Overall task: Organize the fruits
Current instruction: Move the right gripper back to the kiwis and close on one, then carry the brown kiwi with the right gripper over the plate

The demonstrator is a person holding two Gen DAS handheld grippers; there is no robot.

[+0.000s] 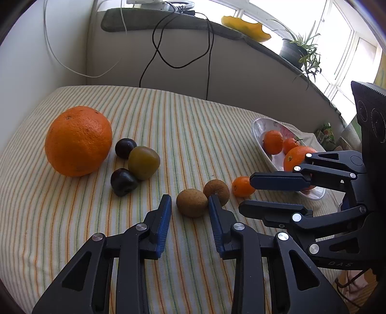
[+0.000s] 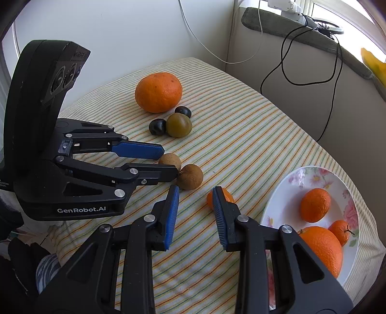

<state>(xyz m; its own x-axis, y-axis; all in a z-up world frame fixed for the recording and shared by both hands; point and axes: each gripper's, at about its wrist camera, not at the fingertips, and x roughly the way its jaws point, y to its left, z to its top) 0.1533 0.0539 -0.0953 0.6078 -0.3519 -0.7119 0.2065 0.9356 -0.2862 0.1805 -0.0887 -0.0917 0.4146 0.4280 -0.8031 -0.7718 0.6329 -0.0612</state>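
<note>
On the striped cloth lie a big orange [image 1: 78, 141] [image 2: 158, 93], two dark plums [image 1: 125, 147] [image 1: 123, 181], a green plum [image 1: 144, 162], two brown kiwis [image 1: 191, 202] [image 1: 216, 190] and a small mandarin [image 1: 242, 186] [image 2: 224, 193]. My left gripper [image 1: 189, 198] [image 2: 170, 160] is open, and its fingertips flank the nearer kiwi [image 2: 170, 160]. My right gripper [image 2: 196, 190] [image 1: 244, 194] is open and holds nothing. The mandarin sits just past its right fingertip. A flowered plate [image 2: 284, 200] [image 1: 260, 125] at the right holds three oranges.
A wall and a padded ledge [image 1: 168, 21] border the far side of the table, and black [image 1: 207, 60] and white cables hang down there. A potted plant [image 1: 296, 50] stands on the sill. The plate sits near the cloth's right edge.
</note>
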